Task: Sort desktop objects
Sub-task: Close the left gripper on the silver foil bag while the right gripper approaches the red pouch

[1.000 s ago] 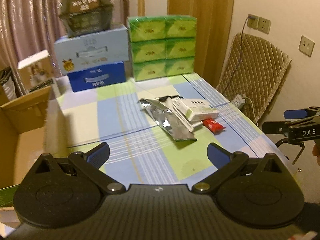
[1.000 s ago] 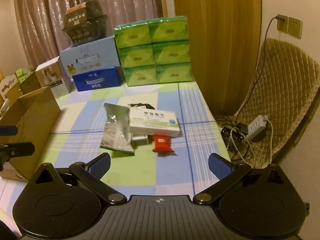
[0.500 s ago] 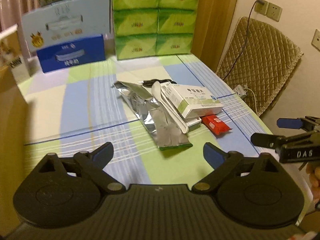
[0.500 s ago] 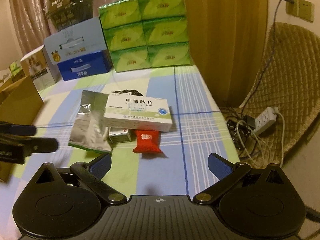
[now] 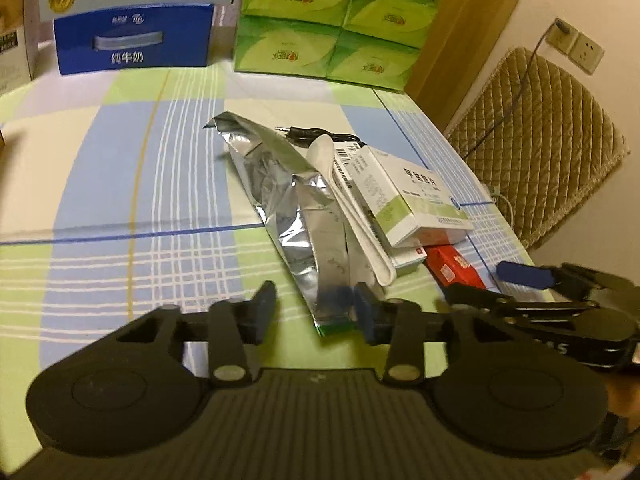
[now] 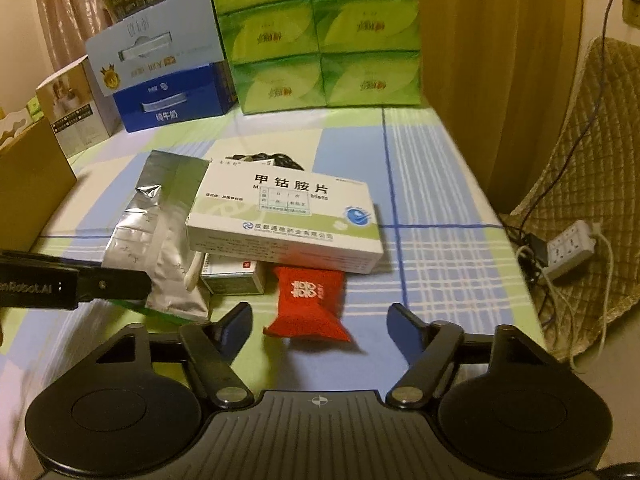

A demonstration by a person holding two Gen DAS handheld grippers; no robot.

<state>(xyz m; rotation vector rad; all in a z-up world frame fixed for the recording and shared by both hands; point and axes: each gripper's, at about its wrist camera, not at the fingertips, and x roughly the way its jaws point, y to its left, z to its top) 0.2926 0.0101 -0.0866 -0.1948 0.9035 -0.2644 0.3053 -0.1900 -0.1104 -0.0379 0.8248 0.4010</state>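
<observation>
A small pile lies on the checked tablecloth: a crumpled silver foil pouch (image 5: 296,216) (image 6: 160,236), a white spoon (image 5: 348,208), a white and green medicine box (image 5: 408,196) (image 6: 288,216) stacked on a smaller box (image 6: 232,276), a red candy packet (image 6: 308,300) (image 5: 452,268) and a black cable (image 5: 320,134). My left gripper (image 5: 316,312) is open, its jaws partly closed in, just before the pouch's near end. My right gripper (image 6: 320,320) is open, with the red packet between its fingertips and not gripped.
Green tissue packs (image 6: 324,32), a blue milk carton (image 5: 132,36) and other boxes line the table's far edge. A cardboard box (image 6: 28,184) stands at the left. A quilted chair (image 5: 540,140) and a power strip (image 6: 568,244) are right of the table.
Both grippers have moved forward and down toward the pile. Both jaw gaps have narrowed, the left more. The right gripper now straddles the red packet.
</observation>
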